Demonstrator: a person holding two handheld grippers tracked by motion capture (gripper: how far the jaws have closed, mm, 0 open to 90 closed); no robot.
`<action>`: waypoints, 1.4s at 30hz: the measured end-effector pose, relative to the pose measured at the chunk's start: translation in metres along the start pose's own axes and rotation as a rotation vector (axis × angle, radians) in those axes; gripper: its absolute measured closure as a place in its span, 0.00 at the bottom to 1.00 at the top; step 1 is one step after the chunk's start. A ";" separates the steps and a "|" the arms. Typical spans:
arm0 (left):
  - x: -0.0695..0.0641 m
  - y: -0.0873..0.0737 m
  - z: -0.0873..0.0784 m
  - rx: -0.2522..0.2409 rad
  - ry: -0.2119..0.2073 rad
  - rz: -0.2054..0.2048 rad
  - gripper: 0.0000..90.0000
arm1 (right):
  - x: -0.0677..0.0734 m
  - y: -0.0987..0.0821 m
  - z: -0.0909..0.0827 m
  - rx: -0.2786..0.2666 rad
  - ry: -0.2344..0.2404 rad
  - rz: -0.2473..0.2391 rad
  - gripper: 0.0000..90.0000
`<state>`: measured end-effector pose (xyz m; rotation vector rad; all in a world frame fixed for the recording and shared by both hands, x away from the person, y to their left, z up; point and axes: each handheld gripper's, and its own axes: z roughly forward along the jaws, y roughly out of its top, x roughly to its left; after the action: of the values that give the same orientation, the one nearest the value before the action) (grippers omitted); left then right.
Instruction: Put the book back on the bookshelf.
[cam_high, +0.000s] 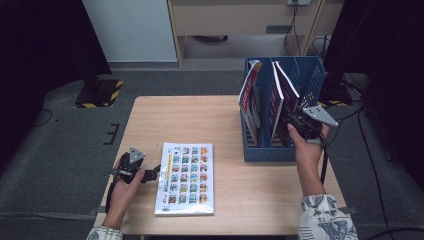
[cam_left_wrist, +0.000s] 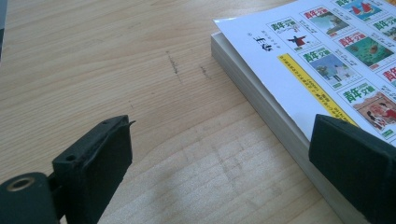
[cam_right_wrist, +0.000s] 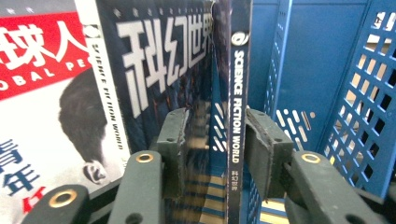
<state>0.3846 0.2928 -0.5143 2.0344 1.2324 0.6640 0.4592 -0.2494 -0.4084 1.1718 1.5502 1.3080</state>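
A thick book (cam_high: 186, 177) with a cover of small colour pictures lies flat near the table's front. My left gripper (cam_high: 156, 172) rests open at its left edge. In the left gripper view the gripper (cam_left_wrist: 222, 135) straddles the book (cam_left_wrist: 299, 70): one jaw over bare wood, the other over the cover. My right gripper (cam_high: 295, 117) reaches into a blue file rack (cam_high: 270, 150). In the right gripper view its jaws (cam_right_wrist: 217, 126) stand either side of a dark magazine's spine (cam_right_wrist: 236, 116). The right pad is close against the spine, with a gap at the left pad.
The rack (cam_right_wrist: 322, 70) stands at the table's right with latticed walls and free slots on its right. A red-and-white magazine (cam_high: 250, 97) and a dark-covered one (cam_right_wrist: 159, 60) lean in its left slots. Bare wood (cam_left_wrist: 140, 70) lies left of the book. Cables trail on the floor.
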 end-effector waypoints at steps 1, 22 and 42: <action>0.000 0.000 0.000 0.000 0.000 0.000 0.06 | 0.001 0.000 -0.001 -0.001 -0.001 -0.006 0.70; -0.002 0.001 -0.002 -0.010 -0.002 0.003 0.06 | 0.014 -0.009 -0.010 0.020 0.039 -0.064 0.76; -0.001 0.003 -0.003 -0.015 -0.003 0.007 0.06 | 0.020 -0.014 -0.024 0.025 0.048 -0.035 0.53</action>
<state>0.3834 0.2914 -0.5105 2.0274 1.2154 0.6719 0.4292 -0.2370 -0.4181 1.1313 1.6189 1.3062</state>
